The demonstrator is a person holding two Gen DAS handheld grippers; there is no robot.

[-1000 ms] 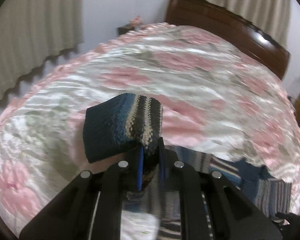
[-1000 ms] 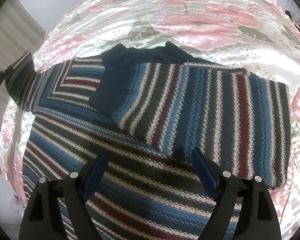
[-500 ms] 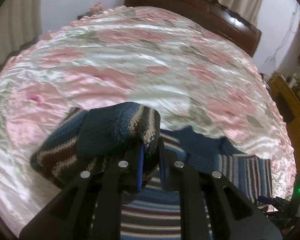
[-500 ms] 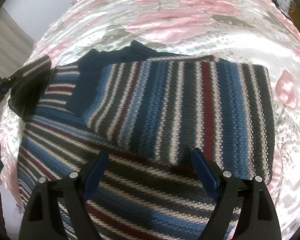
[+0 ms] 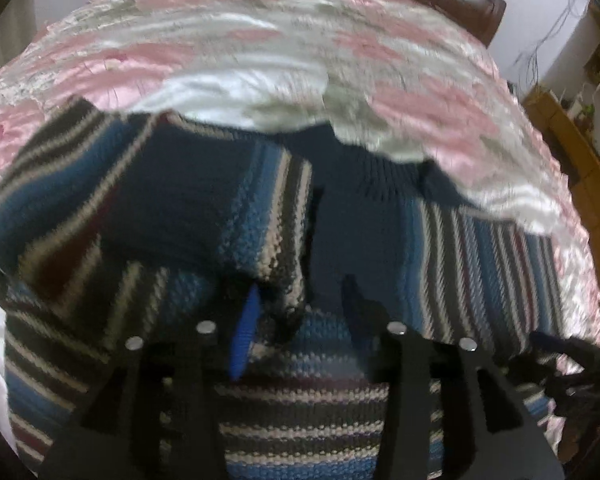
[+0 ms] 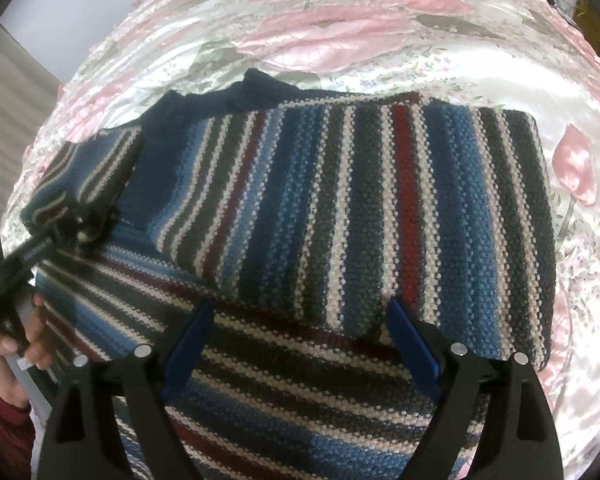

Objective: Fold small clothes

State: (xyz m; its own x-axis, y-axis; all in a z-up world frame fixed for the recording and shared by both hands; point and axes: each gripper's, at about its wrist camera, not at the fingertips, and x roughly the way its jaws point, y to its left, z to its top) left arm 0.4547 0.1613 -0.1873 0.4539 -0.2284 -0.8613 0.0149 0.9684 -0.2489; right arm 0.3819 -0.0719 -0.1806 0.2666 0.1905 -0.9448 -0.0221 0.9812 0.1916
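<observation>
knitted striped sweater (image 6: 340, 220) on the satin bed (image 6: 340, 32) looks thick, soft, floppy; left gripper (image 5: 296, 312) jaws part around the sleeve cuff (image 5: 288, 280), right gripper (image 6: 300, 332) jaws wide, empty; best gripped at folded edges

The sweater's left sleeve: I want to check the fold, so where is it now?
The left sleeve lies across the sweater body, just ahead of the open left gripper; in the right wrist view it sits far left, beside the navy collar.

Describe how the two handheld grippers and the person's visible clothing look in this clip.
Both grippers, the left gripper and the right gripper, have black angular plastic arms with round silver pins and blue finger pads. At the right-wrist view's lower left, a dark red sleeve shows.
</observation>
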